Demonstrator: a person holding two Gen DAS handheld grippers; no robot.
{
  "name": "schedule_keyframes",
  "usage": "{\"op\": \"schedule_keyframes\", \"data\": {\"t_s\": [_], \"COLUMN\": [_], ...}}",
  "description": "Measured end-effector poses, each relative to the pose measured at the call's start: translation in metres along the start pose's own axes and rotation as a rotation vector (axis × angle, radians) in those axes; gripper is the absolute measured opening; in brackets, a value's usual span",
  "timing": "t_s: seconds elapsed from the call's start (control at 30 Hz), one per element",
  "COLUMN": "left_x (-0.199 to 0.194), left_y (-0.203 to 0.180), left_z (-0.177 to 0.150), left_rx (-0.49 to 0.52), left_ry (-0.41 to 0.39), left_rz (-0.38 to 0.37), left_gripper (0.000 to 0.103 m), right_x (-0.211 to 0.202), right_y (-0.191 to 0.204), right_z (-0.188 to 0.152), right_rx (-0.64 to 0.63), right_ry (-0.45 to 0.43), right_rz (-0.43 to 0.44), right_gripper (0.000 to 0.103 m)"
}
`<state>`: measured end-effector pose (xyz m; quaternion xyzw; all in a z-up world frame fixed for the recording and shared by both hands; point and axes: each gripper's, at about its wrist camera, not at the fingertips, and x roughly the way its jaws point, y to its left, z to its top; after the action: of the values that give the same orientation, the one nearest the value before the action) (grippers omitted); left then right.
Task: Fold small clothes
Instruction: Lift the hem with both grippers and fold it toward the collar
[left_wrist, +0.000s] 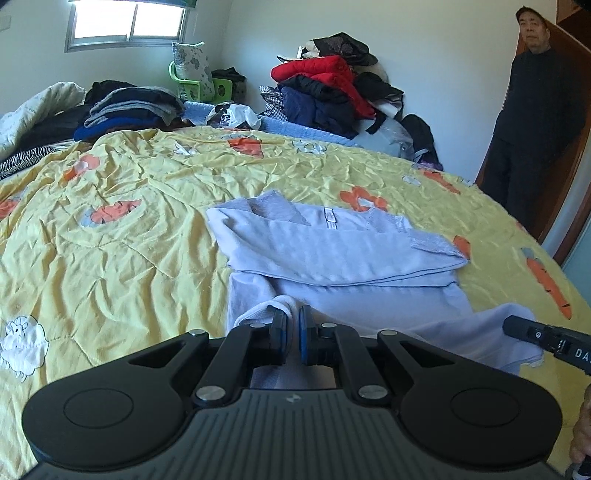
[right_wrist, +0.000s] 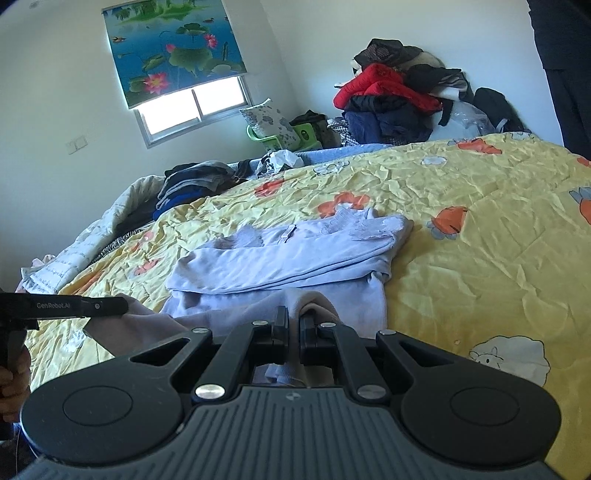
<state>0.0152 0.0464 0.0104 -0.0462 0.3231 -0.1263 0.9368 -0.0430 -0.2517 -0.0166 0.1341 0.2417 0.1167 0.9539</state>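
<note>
across the whole near field lies a bed covered by a yellow quilt (left_wrist: 129, 229) printed with orange carrots and white sheep, its surface heavily creased. on the far side, against the white wall, stands a tall heap of clothes (left_wrist: 332, 88) topped by a red padded jacket, with a lower stack of folded dark garments (left_wrist: 129, 107) on the left part of the bed. a window (left_wrist: 129, 22) sits behind, half covered in the right wrist view by a lotus-print blind (right_wrist: 170, 48). a person in dark clothing (left_wrist: 535, 122) stands at the right by a wooden door.

near the front edge of the quilt lies the pale lilac garment (left_wrist: 332, 254), partly folded: an upper layer is doubled over toward the far side, a white label showing near its collar, and a lower layer spreads toward the cameras.

left gripper (left_wrist: 293, 334): jaws drawn narrow, blue pads nearly together, pinching a raised fold of the garment's near hem. right gripper (right_wrist: 293, 326): jaws likewise narrow, clamped on a raised ridge of the same cloth; the fabric between them looks pinkish, possibly from shadow. each tool shows in the other's view at the frame edge, both at the garment's near border, apart from one another.
</note>
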Motion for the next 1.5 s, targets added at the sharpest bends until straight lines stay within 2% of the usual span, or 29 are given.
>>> {"op": "schedule_keyframes", "data": {"t_s": [1.5], "left_x": [0.03], "left_y": [-0.009], "left_z": [0.037], "left_rx": [0.046], "left_ry": [-0.04], "left_rz": [0.08], "left_gripper": [0.007], "right_x": [0.022], "right_y": [0.006], "right_z": [0.028], "right_rx": [-0.009], "right_ry": [-0.062], "right_rz": [-0.019], "right_gripper": [0.01]}}
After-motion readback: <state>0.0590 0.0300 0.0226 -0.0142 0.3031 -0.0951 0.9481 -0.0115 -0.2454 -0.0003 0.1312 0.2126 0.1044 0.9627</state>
